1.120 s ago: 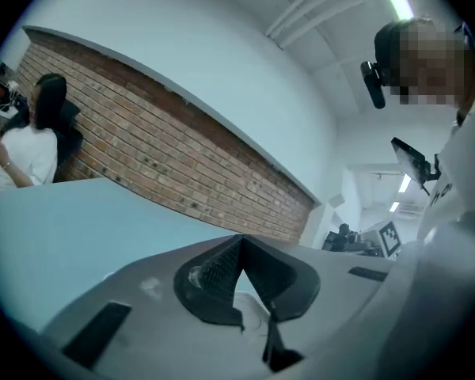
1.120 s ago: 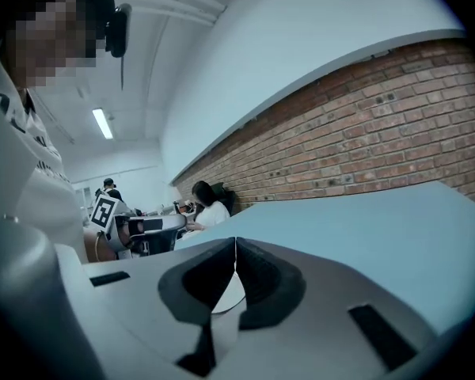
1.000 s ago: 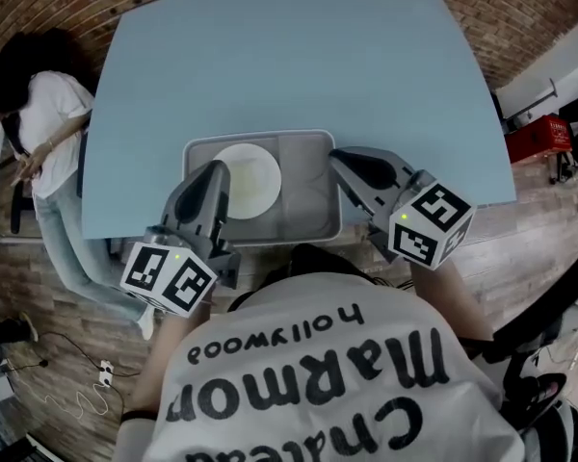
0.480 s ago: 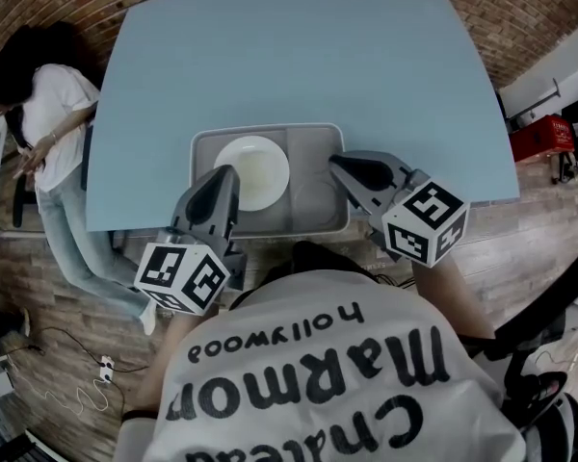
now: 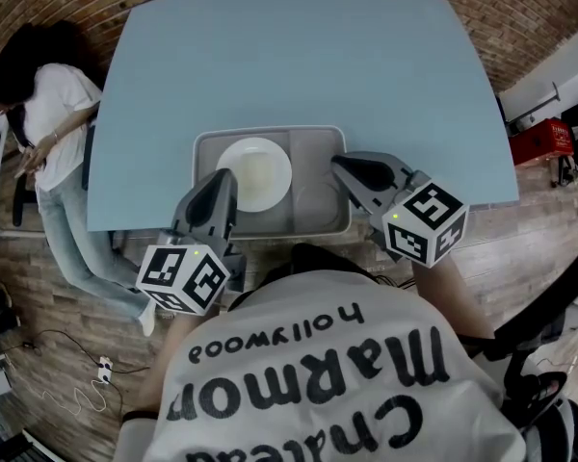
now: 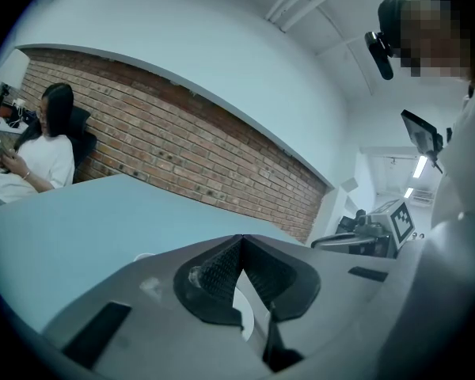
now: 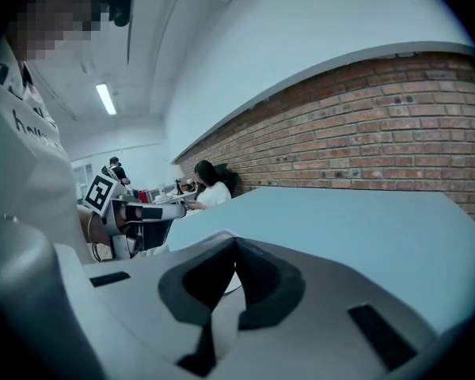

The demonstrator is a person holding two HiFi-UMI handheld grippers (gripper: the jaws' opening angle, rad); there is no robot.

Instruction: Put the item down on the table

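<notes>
Head view: bright, even, cool overhead light. Blue table [image 5: 289, 56] flat-lit, no glare. Grey tray [image 5: 313, 166] matte, only faint soft shadows. Centre sharp; heavy fisheye bows table edges and curves brick wall [image 5: 520, 8] at corners.

Both gripper views: round black vignette, strong barrel distortion. Ceiling strip light [image 7: 106, 99] blown white; ceiling tube [image 6: 420, 165] likewise. Left gripper [image 6: 242, 236] and right gripper [image 7: 236, 240] close to lens, soft, pad hollows in shadow. Far room slightly hazy.
</notes>
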